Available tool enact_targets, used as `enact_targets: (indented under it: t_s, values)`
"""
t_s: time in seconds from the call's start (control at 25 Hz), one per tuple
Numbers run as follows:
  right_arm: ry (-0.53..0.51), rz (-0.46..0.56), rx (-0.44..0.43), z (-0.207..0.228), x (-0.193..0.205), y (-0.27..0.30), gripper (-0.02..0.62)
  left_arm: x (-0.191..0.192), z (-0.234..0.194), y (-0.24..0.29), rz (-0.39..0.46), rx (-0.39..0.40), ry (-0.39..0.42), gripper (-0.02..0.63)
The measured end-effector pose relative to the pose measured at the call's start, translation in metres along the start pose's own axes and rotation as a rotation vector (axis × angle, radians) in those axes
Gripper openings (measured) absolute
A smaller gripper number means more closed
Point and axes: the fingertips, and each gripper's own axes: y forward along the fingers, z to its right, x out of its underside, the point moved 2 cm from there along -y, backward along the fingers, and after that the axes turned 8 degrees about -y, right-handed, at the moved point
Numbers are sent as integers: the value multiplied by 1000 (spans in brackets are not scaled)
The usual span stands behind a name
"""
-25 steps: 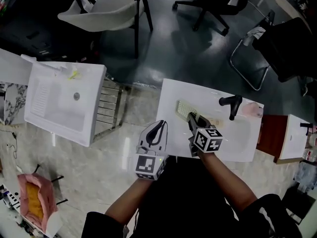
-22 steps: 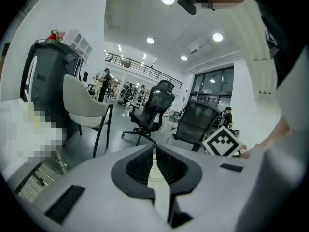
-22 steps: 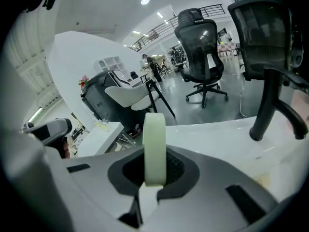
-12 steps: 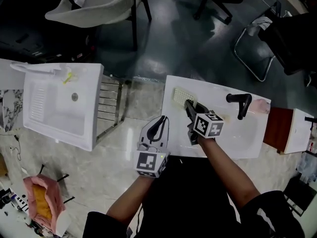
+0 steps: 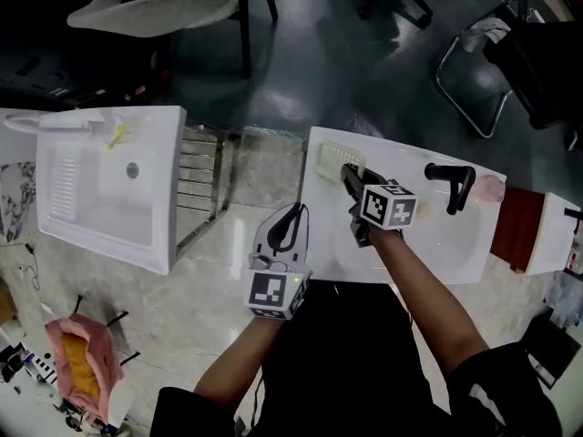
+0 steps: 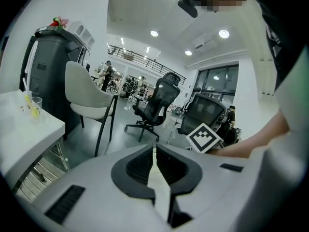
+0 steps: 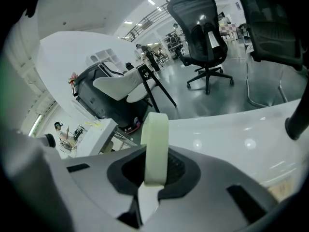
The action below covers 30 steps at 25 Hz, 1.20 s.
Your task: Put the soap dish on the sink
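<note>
The soap dish point(image 5: 333, 161), a pale cream slatted tray, lies over the back left corner of the white sink point(image 5: 428, 244) on the right. My right gripper point(image 5: 348, 175) is shut on its near edge. In the right gripper view the soap dish point(image 7: 156, 139) stands on edge between the jaws, which have just been opening a little, and the pads still touch it. The sink's top point(image 7: 231, 129) lies just beyond. My left gripper point(image 5: 291, 218) hangs over the floor left of that sink. It is shut point(image 6: 155, 166) with nothing in it.
A black faucet point(image 5: 453, 184) stands at the sink's back right, with a pink object point(image 5: 489, 188) beside it. A second white sink point(image 5: 100, 189) and a metal rack point(image 5: 200, 189) are at the left. Chairs point(image 5: 173, 3) stand behind, and a pink bag point(image 5: 73, 358) is on the floor.
My right gripper has carried the soap dish down and towards the back left corner of the right sink. My left gripper has sunk a little beside the sink's left edge.
</note>
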Motion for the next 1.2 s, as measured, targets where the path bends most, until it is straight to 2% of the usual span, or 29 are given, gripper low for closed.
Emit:
enact_targets:
  t_s: [0.28,0.6,0.92,1.2]
  values:
    - [-19,-20,8,5,-2,11,63,2,-3,-2,0,3,-2,25]
    - [-23,-52,8,22,6,22,152,13,10,-5,-26,45,-10,25]
    - [-112,-70,98,44,11,19,229,21,23,-12,-50,70,-19,25]
    - [-153,-76,141,54,10,17,250,32,34,-24,-64,95,-22,25]
